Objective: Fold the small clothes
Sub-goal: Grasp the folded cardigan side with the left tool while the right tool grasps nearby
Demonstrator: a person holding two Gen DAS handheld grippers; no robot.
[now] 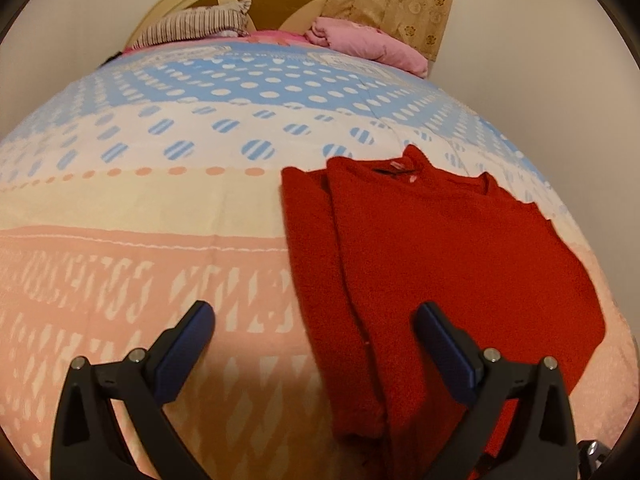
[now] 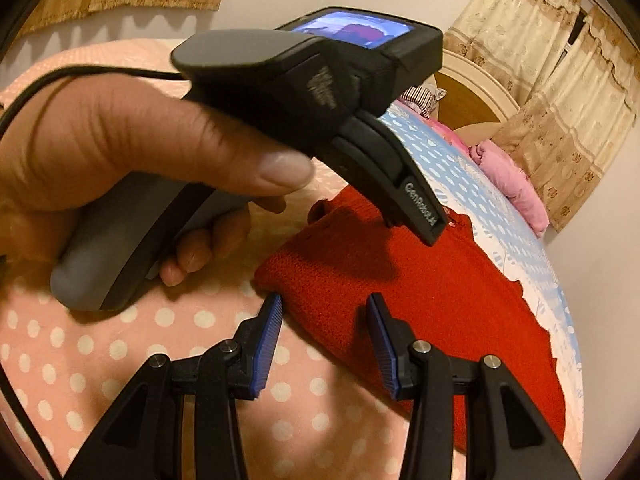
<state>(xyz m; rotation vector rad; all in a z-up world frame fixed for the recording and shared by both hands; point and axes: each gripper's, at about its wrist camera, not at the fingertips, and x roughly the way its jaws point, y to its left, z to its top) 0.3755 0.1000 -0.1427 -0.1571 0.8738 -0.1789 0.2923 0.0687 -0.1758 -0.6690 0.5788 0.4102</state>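
With both tools gaping and empty, the left tool (image 1: pixel 316 316) and right tool (image 2: pixel 324 306) hover at the near edge of the red sweater (image 1: pixel 440 260) lying partly folded on the bed (image 1: pixel 140 220), so the next fold likely needs that hem pinched

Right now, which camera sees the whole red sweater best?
The left wrist view: the red sweater lies mostly unobstructed there, collar visible. In the right wrist view the left gripper and hand cover its far end.
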